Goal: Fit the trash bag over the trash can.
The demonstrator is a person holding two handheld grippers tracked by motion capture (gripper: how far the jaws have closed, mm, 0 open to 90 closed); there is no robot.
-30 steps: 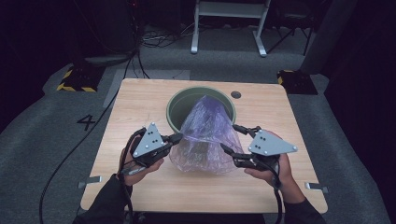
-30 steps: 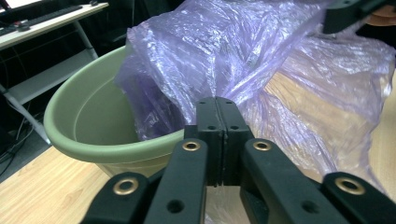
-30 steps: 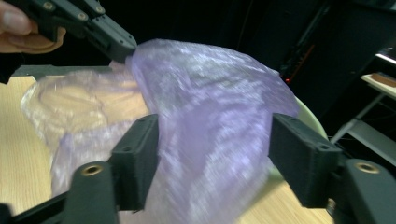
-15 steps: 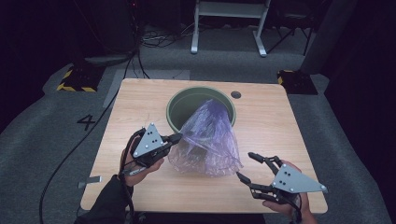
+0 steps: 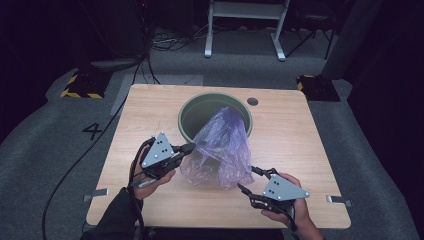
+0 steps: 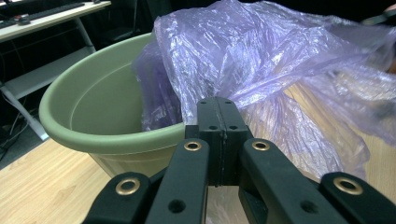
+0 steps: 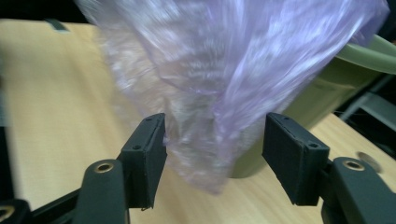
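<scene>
A crumpled purple plastic bag rises out of a green pot and drapes forward onto the wooden table. My left gripper is shut on the bag's left edge, and its jaws meet with film right behind them, beside the pot. My right gripper sits low at the front right, open, its jaws having just been closing. The bag's lower corner hangs between its pads without being pressed. The pot stands behind.
A round cable hole lies right of the pot. Metal brackets stick out at the table's front sides. Cables, a striped base and a white frame occupy the dark floor beyond.
My right gripper let go of the bag's right side and dropped toward the front right of the table. The bag's right side sagged. The left gripper stayed put.
</scene>
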